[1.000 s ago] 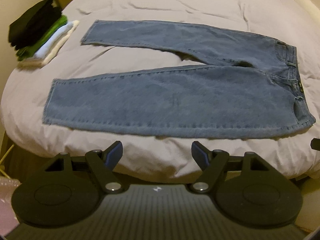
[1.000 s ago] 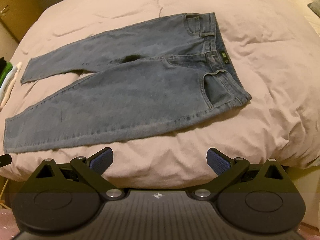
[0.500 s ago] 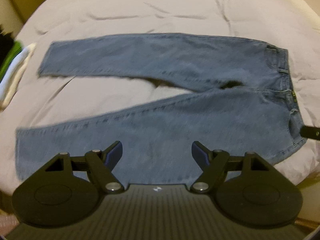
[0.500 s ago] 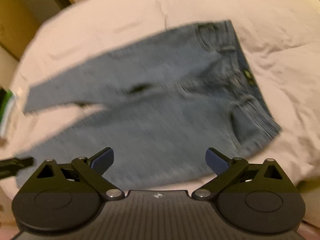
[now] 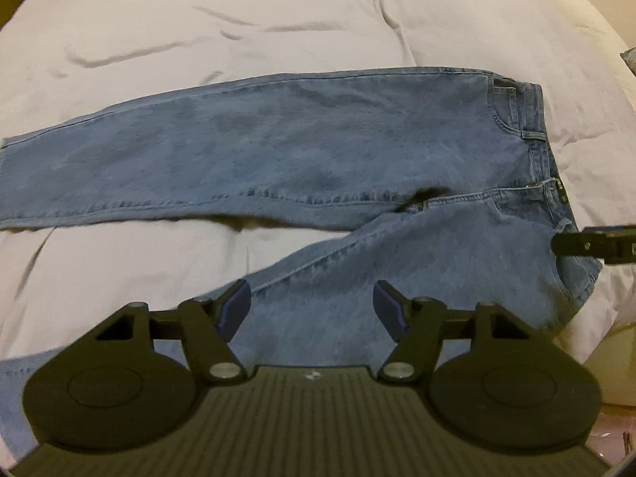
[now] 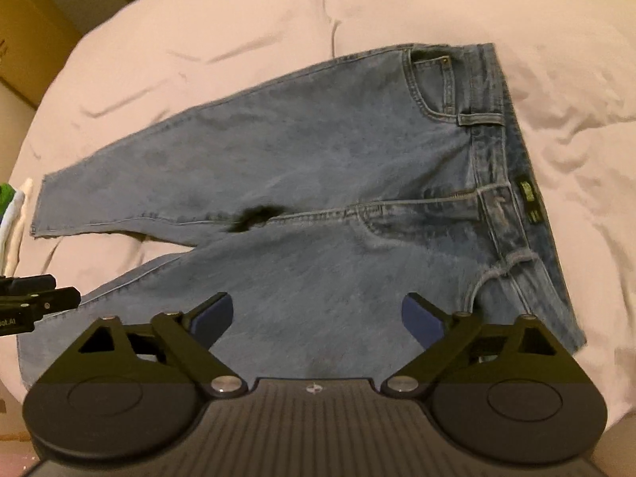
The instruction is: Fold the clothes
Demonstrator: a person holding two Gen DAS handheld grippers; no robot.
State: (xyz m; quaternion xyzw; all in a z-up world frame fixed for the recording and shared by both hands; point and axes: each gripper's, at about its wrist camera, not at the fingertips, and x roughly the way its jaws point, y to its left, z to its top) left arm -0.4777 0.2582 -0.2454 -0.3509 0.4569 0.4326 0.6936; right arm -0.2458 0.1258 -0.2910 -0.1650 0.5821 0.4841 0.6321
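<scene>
A pair of blue jeans [image 5: 302, 151] lies flat on a white duvet [image 5: 278, 20], legs spread towards the left and waistband at the right. My left gripper [image 5: 312, 312] hovers over the near leg; its jaws are closing and its blue pads press on nothing. In the right wrist view the jeans [image 6: 318, 151] fill the middle, waistband [image 6: 512, 183] at the right. My right gripper [image 6: 316, 320] stands open above the near hip area, with only denim beneath it. Each gripper's tip shows at the edge of the other's view.
A stack of folded clothes [image 6: 10, 214], green and white, lies at the bed's left edge. Wooden furniture [image 6: 31, 28] stands beyond the bed at the upper left. The duvet's front edge drops off at the lower right [image 5: 596, 342].
Both grippers have moved in over the bed and lower, from in front of its edge to above the near leg of the jeans. The left jaws have narrowed a little.
</scene>
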